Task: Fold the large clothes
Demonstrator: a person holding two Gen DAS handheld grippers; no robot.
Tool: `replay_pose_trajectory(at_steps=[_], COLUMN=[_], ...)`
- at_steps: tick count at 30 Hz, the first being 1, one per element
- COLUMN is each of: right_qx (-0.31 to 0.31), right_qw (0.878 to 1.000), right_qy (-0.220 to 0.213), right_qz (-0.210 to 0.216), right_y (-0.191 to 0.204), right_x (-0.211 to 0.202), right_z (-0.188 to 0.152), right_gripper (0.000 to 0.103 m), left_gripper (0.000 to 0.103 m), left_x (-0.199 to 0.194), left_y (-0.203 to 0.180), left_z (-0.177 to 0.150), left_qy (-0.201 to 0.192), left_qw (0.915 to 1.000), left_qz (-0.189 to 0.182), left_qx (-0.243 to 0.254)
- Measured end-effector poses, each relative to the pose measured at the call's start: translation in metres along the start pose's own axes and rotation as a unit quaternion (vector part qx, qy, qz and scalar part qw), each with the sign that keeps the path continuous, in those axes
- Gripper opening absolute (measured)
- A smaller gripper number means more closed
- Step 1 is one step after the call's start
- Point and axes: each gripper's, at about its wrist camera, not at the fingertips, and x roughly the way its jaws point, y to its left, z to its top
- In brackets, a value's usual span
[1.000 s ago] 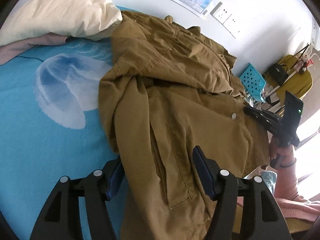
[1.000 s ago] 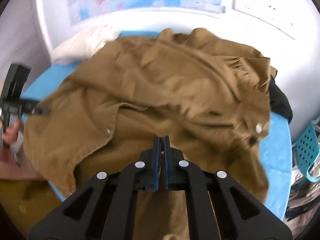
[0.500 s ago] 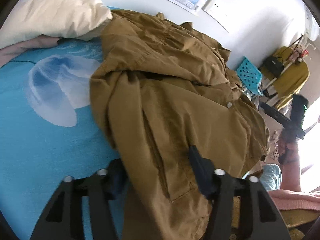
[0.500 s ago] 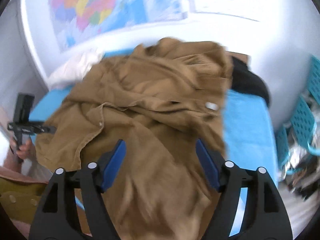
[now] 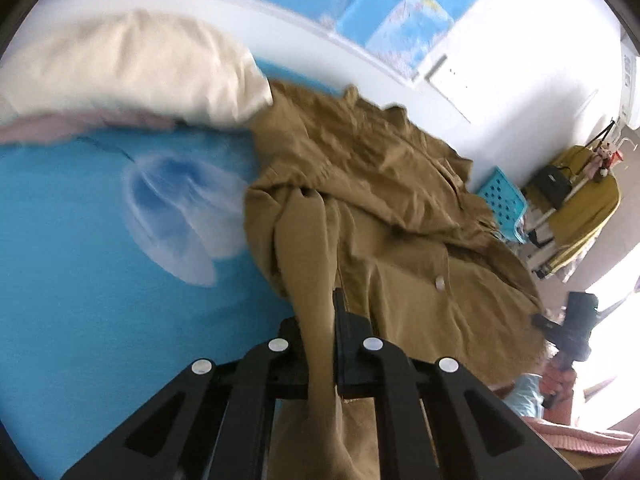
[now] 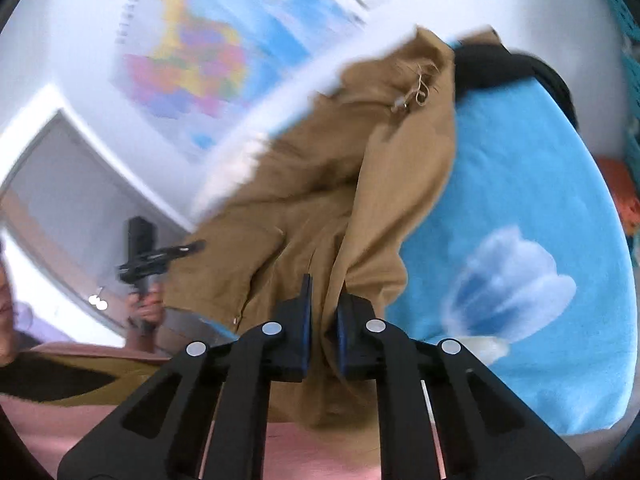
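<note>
Jaws of the left gripper (image 5: 334,336) have closed on a fold of the coat (image 5: 384,216), cloth pinched between the pads. The right gripper (image 6: 322,320) is closing too, with another bunch of the coat between its pads. The coat lies crumpled across the bed (image 5: 80,264), one end by the pillow (image 5: 132,68) at the head, the other hanging over the near edge.

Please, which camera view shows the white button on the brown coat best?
The left wrist view: the white button sits clear and unblocked on the brown coat, right of the left gripper. In the right wrist view the coat is blurred and folded, and I cannot find that button for certain.
</note>
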Motion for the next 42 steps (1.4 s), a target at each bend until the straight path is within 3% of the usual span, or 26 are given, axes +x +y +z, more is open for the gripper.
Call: replay_pose_trajectory(at_steps=[3,4,5,6,8,9,10,14,17,18,20,22,25,27,30,34,38,39,40,42], right_qx=[0.028,0.044,0.054,0.056,0.035,0.015,0.001,-0.026,-0.036,-0.035,-0.035,-0.037,-0.028,-0.010,-0.012,0.007,-0.007,0.006,0.022,0.039], right_qw=[0.995,0.992,0.991,0.991,0.991,0.991,0.991,0.987,0.977,0.975,0.969,0.971,0.975,0.977,0.971,0.973,0.967,0.966,0.967,0.973], right_qy=[0.053,0.065,0.070,0.074,0.064,0.044,0.032,0.003,0.024,0.033,0.057,0.065,0.028,0.009,0.035,0.011,0.028,0.030,0.026,0.020], right_qz=[-0.083,-0.095,-0.100,-0.101,-0.115,-0.128,-0.129,-0.157,-0.210,-0.216,-0.236,-0.225,-0.218,-0.214,-0.236,-0.230,-0.253,-0.257,-0.252,-0.228], right_y=[-0.025,-0.037,-0.043,-0.046,-0.039,-0.032,-0.028,-0.020,-0.029,-0.035,-0.053,-0.060,-0.063,-0.072,-0.079,-0.082,-0.078,-0.081,-0.083,-0.081], right_x=[0.024,0.030,0.032,0.032,0.026,0.019,0.015,0.025,0.072,0.085,0.104,0.114,0.101,0.093,0.104,0.097,0.108,0.105,0.097,0.082], right_z=[-0.006,-0.007,-0.008,-0.006,0.004,0.014,0.021,0.062,0.084,0.087,0.089,0.092,0.104,0.106,0.092,0.090,0.091,0.090,0.089,0.084], right_gripper=[0.014,0.017,0.021,0.029,0.047,0.073,0.080,0.080,0.079,0.078,0.063,0.027,0.011,0.010,0.012,0.014,0.015,0.023,0.040,0.054], left_gripper=[0.009,0.011,0.012,0.013,0.028,0.038,0.043,0.056,0.059,0.064,0.068,0.069,0.069,0.070,0.075,0.076,0.082,0.085,0.085,0.085], left_x=[-0.004,0.004,0.015,0.023,0.034,0.034,0.033,0.018,0.018,0.020,0.027,0.034,0.032,0.031,0.038,0.048,0.047,0.046,0.046,0.044], left_y=[0.002,0.002,0.000,-0.002,-0.003,-0.003,-0.003,-0.017,-0.038,-0.043,-0.048,-0.049,-0.041,-0.031,-0.015,-0.002,0.005,0.004,0.004,0.006], left_z=[0.003,0.001,-0.002,-0.005,-0.011,-0.013,-0.013,-0.008,-0.004,-0.004,-0.005,-0.006,-0.005,-0.004,-0.006,-0.013,-0.016,-0.017,-0.018,-0.021], left_qy=[0.003,0.020,0.037,0.050,0.067,0.061,0.055,0.025,0.021,0.022,0.028,0.035,0.038,0.039,0.053,0.072,0.070,0.069,0.069,0.071], left_qw=[1.0000,0.9997,0.9985,0.9970,0.9940,0.9945,0.9952,0.9948,0.9900,0.9886,0.9878,0.9875,0.9896,0.9914,0.9926,0.9927,0.9946,0.9944,0.9942,0.9942], left_qz=[-0.006,0.002,0.033,0.050,0.076,0.074,0.066,0.049,0.052,0.052,0.049,0.053,0.045,0.037,0.043,0.044,0.023,0.024,0.025,0.023], left_qx=[0.004,0.013,0.022,0.030,0.040,0.043,0.047,0.086,0.129,0.139,0.145,0.144,0.131,0.119,0.101,0.086,0.073,0.077,0.078,0.078])
